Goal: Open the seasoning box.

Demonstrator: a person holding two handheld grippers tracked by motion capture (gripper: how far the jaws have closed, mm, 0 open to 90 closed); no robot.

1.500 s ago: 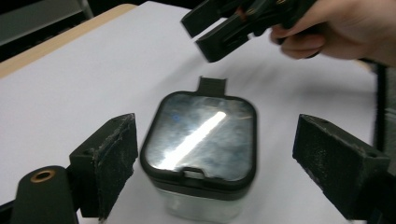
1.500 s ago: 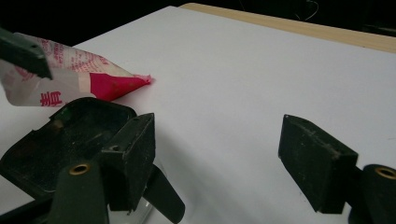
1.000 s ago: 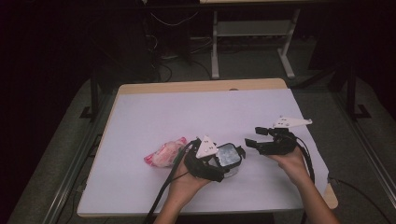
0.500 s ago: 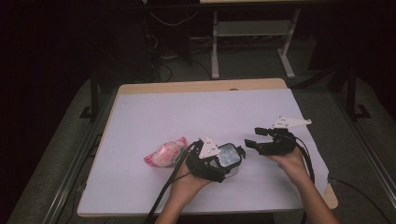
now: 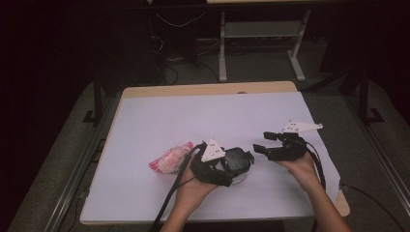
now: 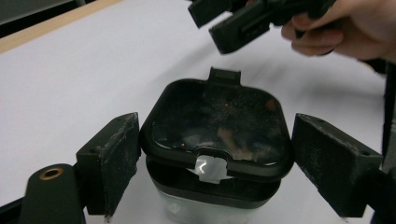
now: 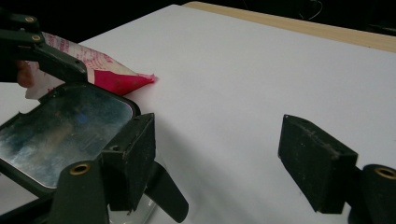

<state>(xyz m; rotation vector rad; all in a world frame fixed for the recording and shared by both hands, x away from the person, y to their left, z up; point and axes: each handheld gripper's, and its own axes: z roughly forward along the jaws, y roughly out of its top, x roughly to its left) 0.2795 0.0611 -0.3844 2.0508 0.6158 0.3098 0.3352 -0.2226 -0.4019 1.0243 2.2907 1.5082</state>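
Observation:
A clear container with a black lid point(image 6: 217, 123) stands on the white table sheet point(image 5: 217, 116). My left gripper point(image 6: 215, 140) is shut on it, one pad pressed against each side of the lid. In the high view this left gripper point(image 5: 232, 164) and the container point(image 5: 241, 157) sit near the table's front middle. My right gripper point(image 5: 261, 142) hovers just right of the container, pointing left at it, open with nothing between its pads point(image 7: 317, 163). Its left jaw stands beside the lid point(image 7: 65, 126).
A pink and white packet point(image 5: 171, 158) lies just left of my left hand, also seen behind the lid point(image 7: 112, 74). The wooden table edge point(image 5: 203, 89) runs along the back. Cables trail from both grippers off the front edge.

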